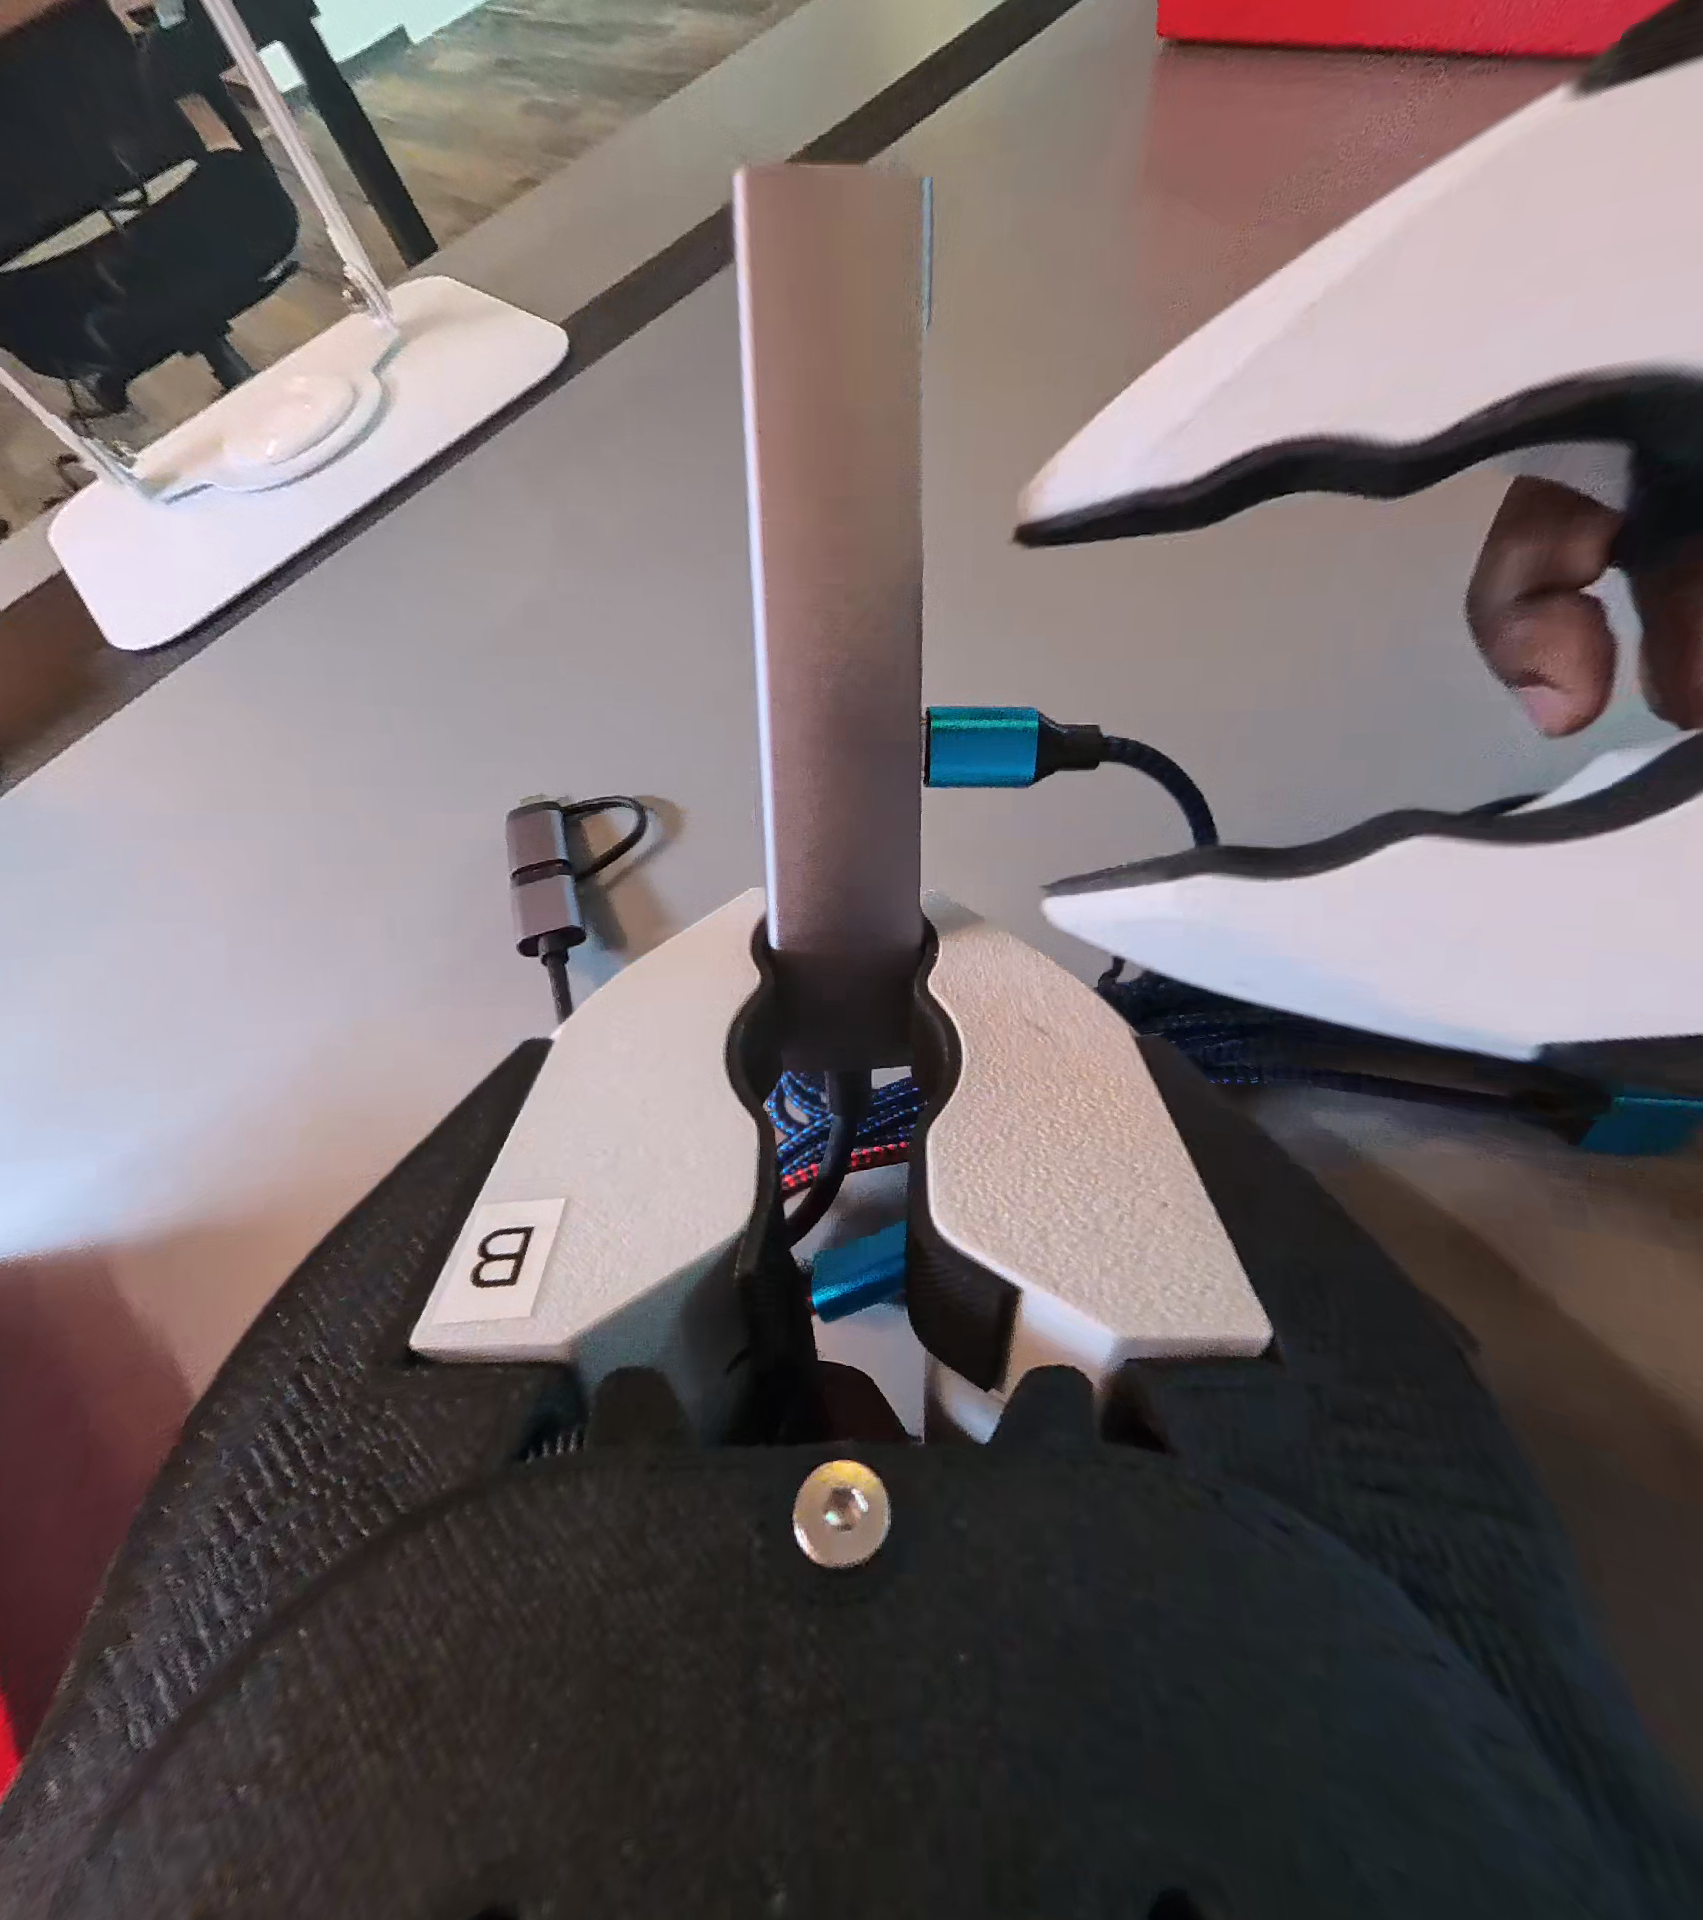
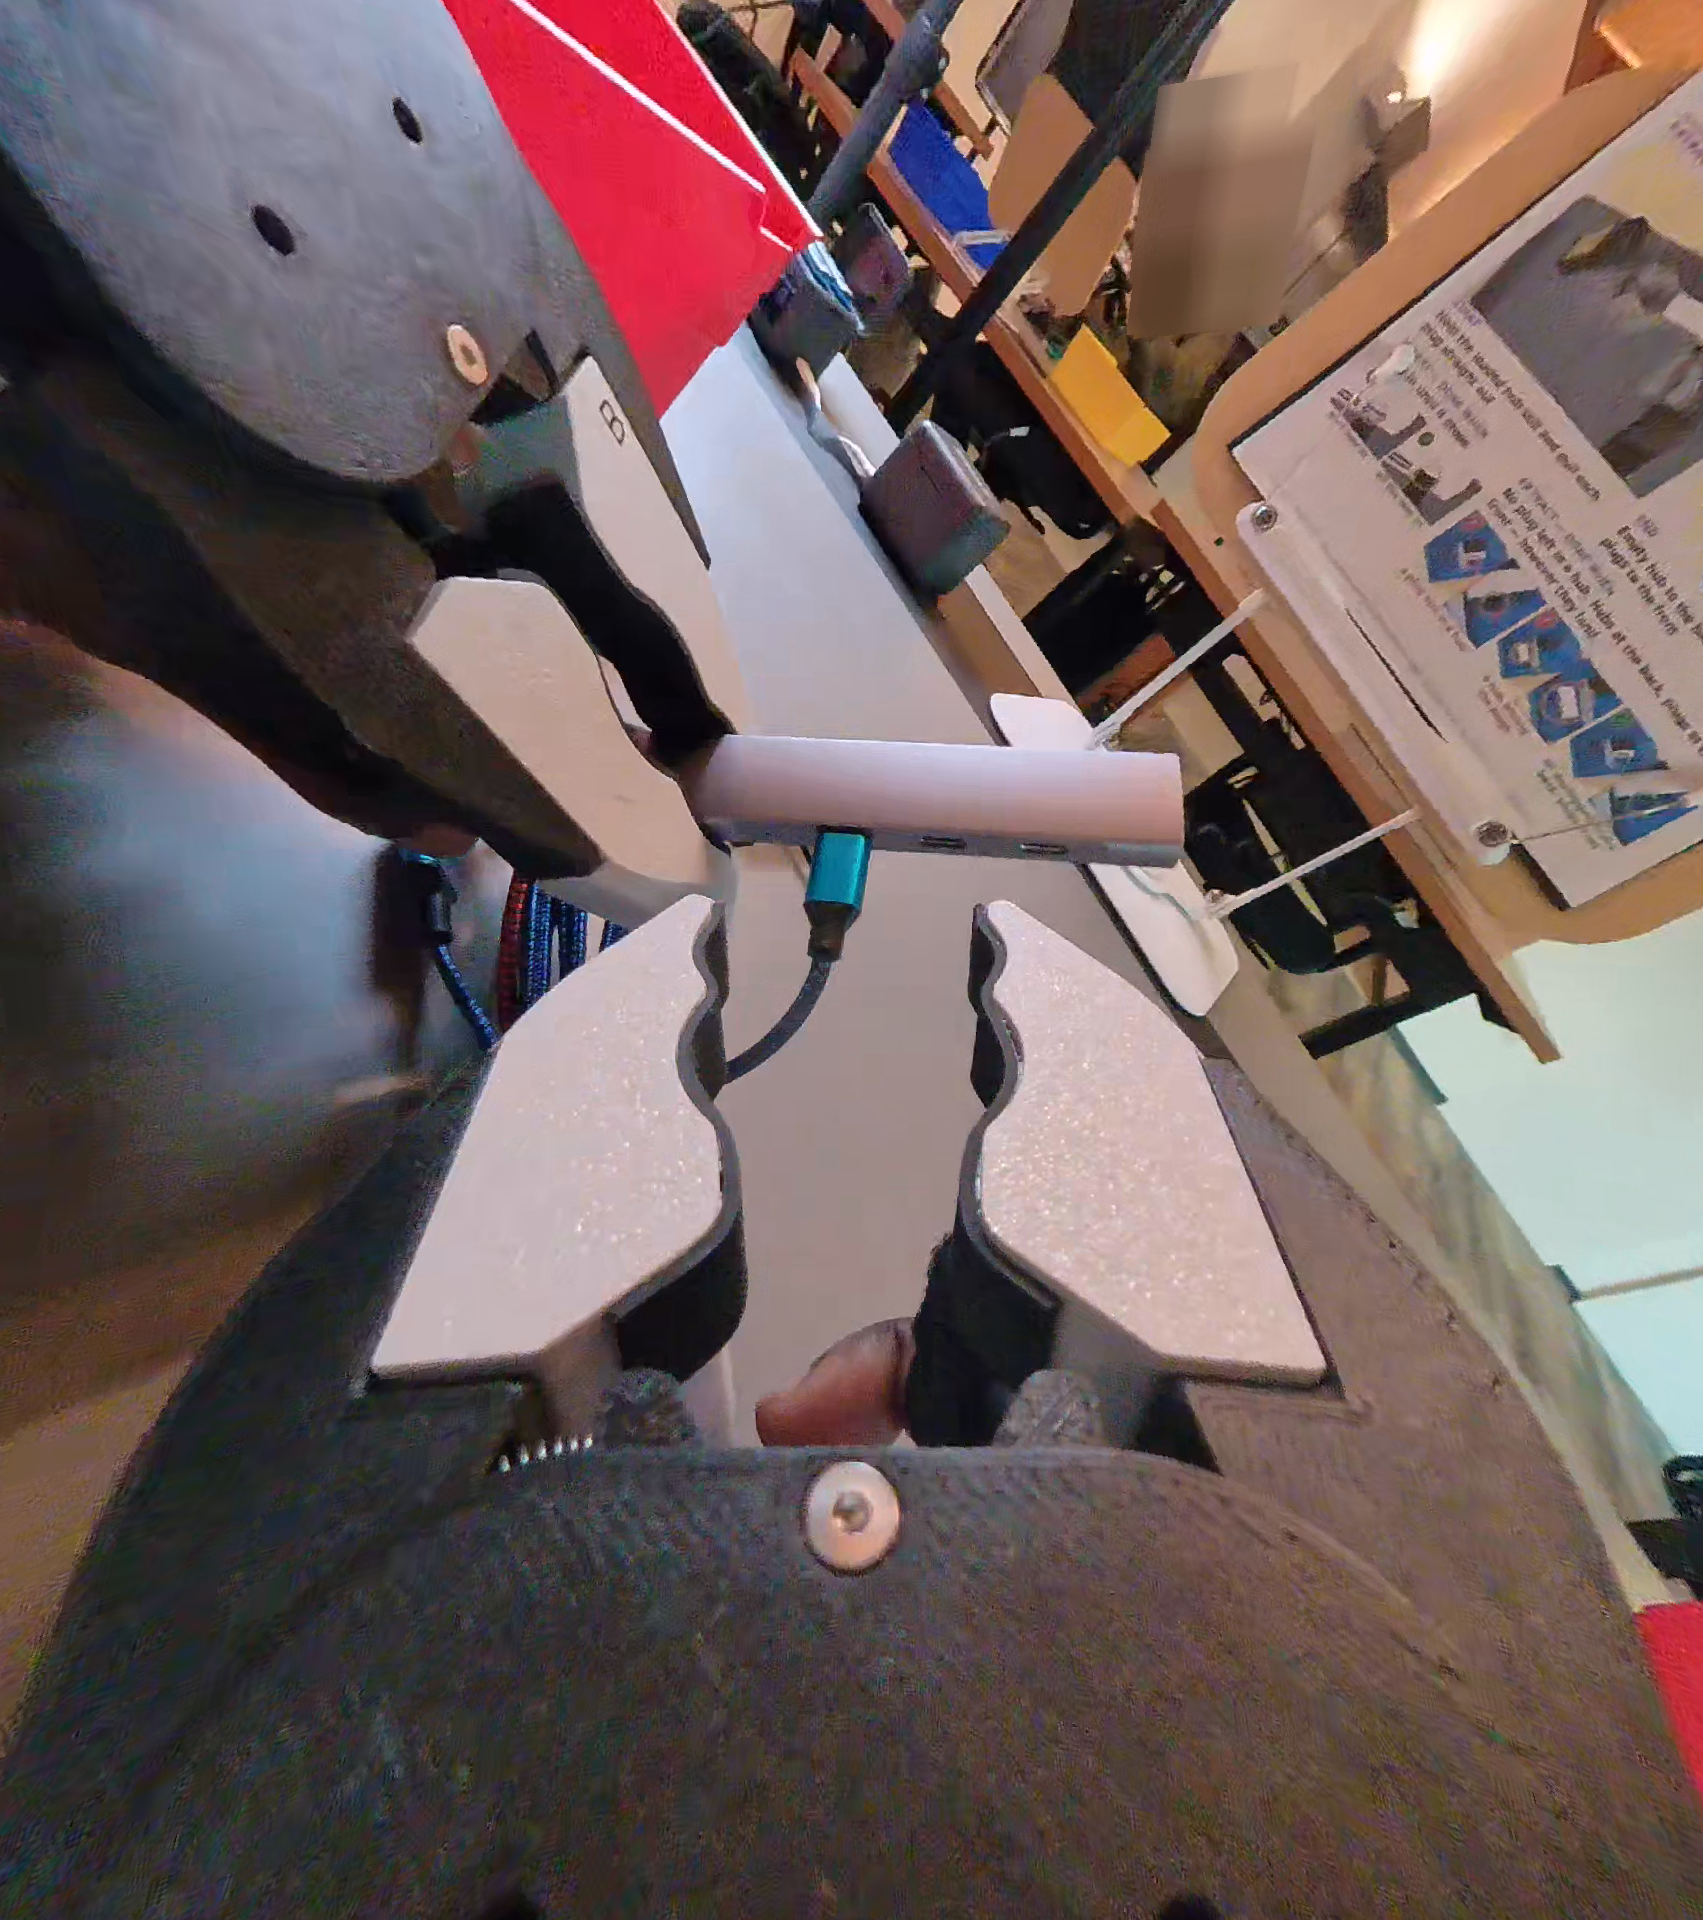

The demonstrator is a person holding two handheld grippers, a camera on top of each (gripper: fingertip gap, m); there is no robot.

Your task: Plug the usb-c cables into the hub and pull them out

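L wrist view: left gripper (image 1: 842, 961) clamped on the near end of the hub (image 1: 831, 561), a slim grey bar held above the grey table (image 1: 307, 831) and pointing away from the cam. One teal plug (image 1: 982, 746) seated in hub's right edge, its braided cable (image 1: 1174, 795) looping down. Right gripper (image 1: 1034, 717) comes in from the right, jaws wide, plug just off its tips. Hub's own lead w/ grey adapter (image 1: 543, 883) lies on table to the left; white stand base (image 1: 307, 457) well apart.

R wrist view: right gripper (image 2: 847, 914) open wide, teal plug (image 2: 839, 868) just ahead of the gap, not gripped. Hub (image 2: 940, 798) runs crosswise, two free ports beside the plug.

Handling (judgement): hub looks light, rigid, smooth metal, so could twist in the clamp if pull goes off-axis. Take the plug by its teal shell, not the soft cable. Pull straight out of the port.

Room: open table beyond; loose cables (image 2: 535, 935) bunched near left gripper could snag.
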